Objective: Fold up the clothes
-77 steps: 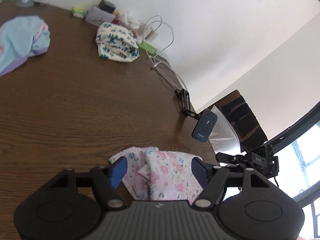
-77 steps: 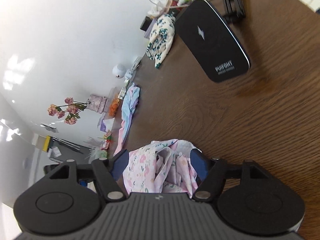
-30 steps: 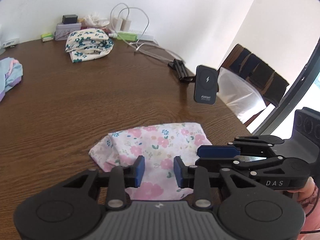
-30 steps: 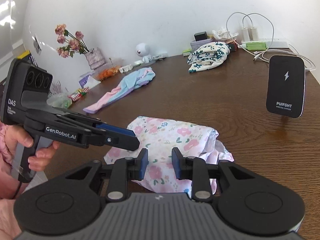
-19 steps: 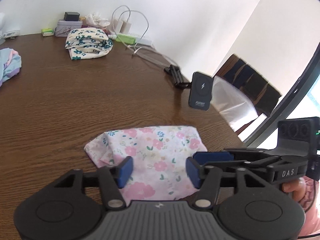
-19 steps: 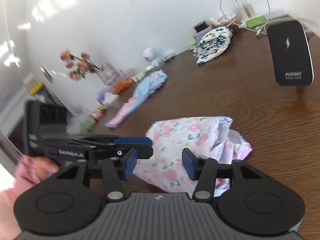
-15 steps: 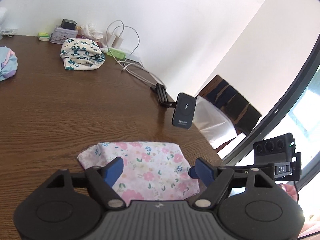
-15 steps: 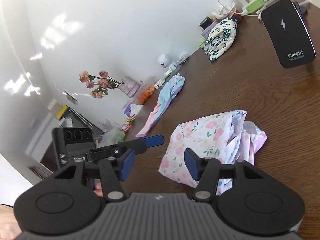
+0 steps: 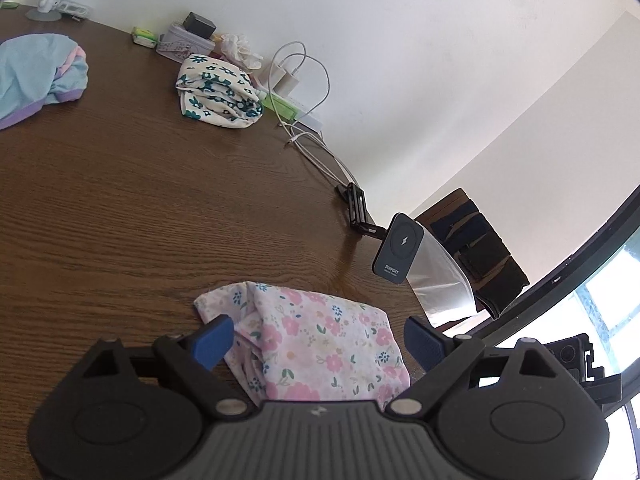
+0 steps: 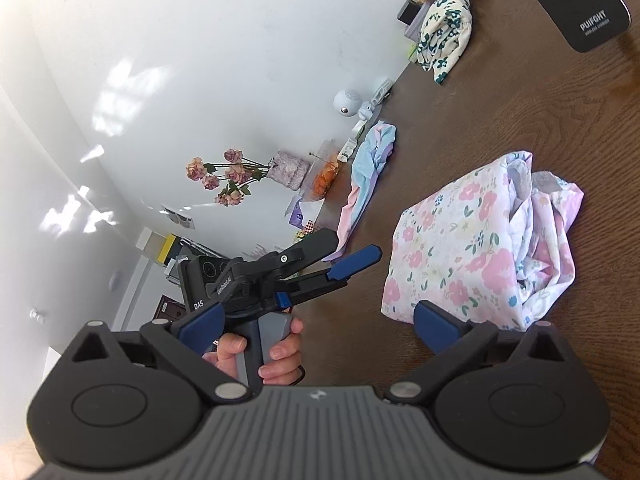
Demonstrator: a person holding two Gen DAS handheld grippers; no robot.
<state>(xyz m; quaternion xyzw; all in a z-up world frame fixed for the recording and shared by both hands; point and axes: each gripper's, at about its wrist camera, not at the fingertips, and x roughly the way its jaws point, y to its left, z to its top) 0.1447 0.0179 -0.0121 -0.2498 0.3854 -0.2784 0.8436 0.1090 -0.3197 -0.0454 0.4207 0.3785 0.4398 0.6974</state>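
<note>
Lying folded on wooden table (image 9: 120, 208), pink floral garment (image 9: 320, 344), left hand-held gripper (image 9: 318, 338) and right hand-held gripper (image 10: 320, 322) just spread apart, gripping nothing

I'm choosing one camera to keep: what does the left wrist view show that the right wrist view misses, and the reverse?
Only the left wrist view shows the white charger cables and the dark chair beyond the table edge. Only the right wrist view shows the pink flowers and the left gripper, open, in the person's hand. Both show the folded pink floral garment on the brown table, the green-flowered bundle, the pastel garment and the black wireless charger.
</note>
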